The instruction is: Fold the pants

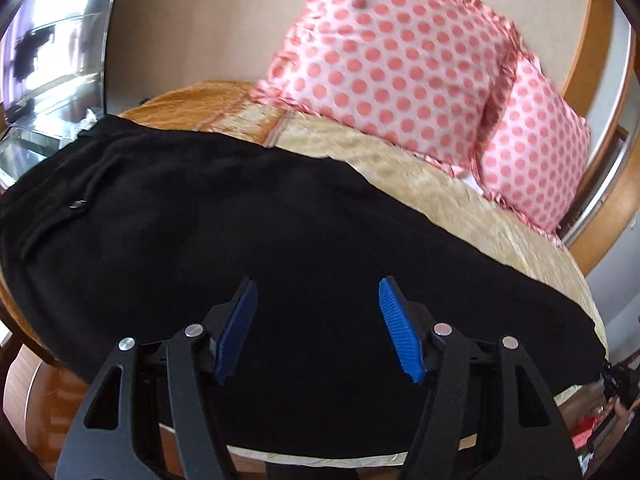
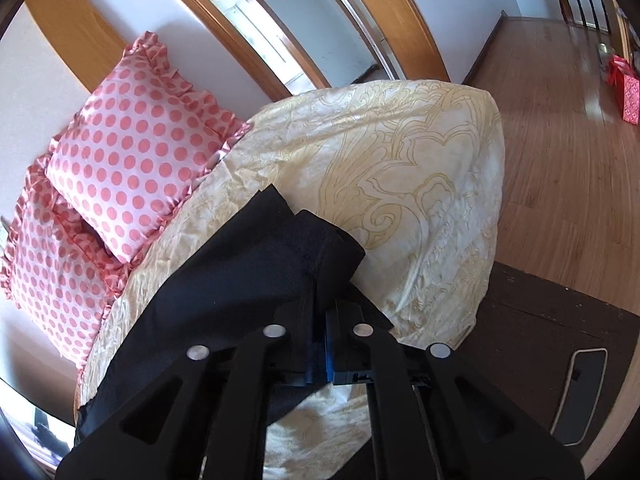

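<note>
In the left wrist view, the black pants (image 1: 248, 224) lie spread across the bed (image 1: 472, 216), filling the middle of the frame from the left edge to the lower right, with what looks like a drawstring tip or zip pull near the left edge (probably the waist end). The left gripper (image 1: 318, 300) hovers over the dark cloth with its blue fingers (image 1: 394, 320) wide apart, holding nothing. Two pink polka-dot pillows (image 1: 400, 64) sit at the upper right. Motion blur softens this view, and the black fabric hides most seams and layers, so I cannot tell how many folds are already made. In the right wrist view, the right gripper (image 2: 318, 344) at lower centre has its fingers pressed together on an edge of the pants, likely a leg hem, lifted slightly off the cream patterned bedspread (image 2: 420, 152). The step in hand seems to be carrying that end over toward the waist. Next, the left gripper would need to pin or pinch the cloth while the right draws its end across. The pants' far end is cut off here.
</note>
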